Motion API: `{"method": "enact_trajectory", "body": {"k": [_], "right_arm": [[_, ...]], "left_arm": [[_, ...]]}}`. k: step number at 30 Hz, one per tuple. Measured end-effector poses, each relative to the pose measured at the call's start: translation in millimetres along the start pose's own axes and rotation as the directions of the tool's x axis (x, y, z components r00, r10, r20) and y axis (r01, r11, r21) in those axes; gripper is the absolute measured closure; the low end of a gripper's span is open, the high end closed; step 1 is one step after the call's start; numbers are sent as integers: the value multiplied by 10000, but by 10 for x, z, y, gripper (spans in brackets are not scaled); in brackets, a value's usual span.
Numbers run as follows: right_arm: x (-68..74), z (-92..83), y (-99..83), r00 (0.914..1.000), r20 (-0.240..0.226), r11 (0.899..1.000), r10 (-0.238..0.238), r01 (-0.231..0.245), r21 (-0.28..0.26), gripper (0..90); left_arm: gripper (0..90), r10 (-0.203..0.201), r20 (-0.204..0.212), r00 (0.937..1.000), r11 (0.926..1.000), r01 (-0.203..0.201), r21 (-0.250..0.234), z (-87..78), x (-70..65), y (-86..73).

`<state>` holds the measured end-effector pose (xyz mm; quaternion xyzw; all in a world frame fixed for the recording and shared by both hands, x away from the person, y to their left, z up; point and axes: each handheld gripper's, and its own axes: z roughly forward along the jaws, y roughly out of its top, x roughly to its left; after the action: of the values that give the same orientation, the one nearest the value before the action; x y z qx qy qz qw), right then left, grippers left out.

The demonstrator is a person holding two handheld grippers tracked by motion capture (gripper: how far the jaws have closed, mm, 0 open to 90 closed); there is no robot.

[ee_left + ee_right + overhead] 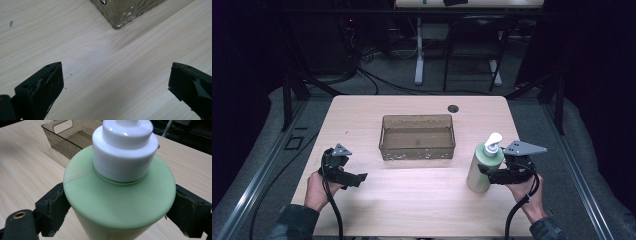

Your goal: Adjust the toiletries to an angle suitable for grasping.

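**Green pump bottle gripped at the lower right of the desk**

While the right gripper (486, 172) closes its two black jaws on the green bottle (483, 170), that bottle stands upright on the desk (412, 200) at the lower right of the high view, just right of the tray's near right corner. Seen from the right gripper view, the jaws press on either side of the bottle (120, 200) just below its shoulder, and the white pump cap (125, 147) rises at the top centre of the frame. No label, brand or writing can be read on the bottle's visible surface; the shoulder and cap are plain.

At the lower left of the high view, the left gripper (357, 179) is held low over bare wood, its jaws spread wide with nothing between them. Its own view shows a corner of the smoky clear tray (125, 12) at the top centre, with whitish specks along its lower wall.

The tray (417, 150) sits at the middle of the desk, well apart from every edge. Bare wood lies open between the two grippers along the near edge, and a small round hole (453, 108) sits near the far edge.
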<state>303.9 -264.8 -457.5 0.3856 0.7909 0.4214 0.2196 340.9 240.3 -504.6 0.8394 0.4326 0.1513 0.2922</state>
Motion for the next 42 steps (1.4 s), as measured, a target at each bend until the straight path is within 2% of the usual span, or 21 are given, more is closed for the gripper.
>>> {"method": "enact_trajectory", "body": {"k": [9, 42], "right_arm": [[71, 83, 49, 9998, -137, 9999, -117, 116, -46, 121], [556, 595, 370, 9936, -906, 9975, -681, 659, -272, 122]], "left_arm": [[0, 16, -25, 10000, 10000, -16, 15, -1, -1, 2], [0, 7, -36, 10000, 10000, -7, 41, -2, 7, 2]]}}
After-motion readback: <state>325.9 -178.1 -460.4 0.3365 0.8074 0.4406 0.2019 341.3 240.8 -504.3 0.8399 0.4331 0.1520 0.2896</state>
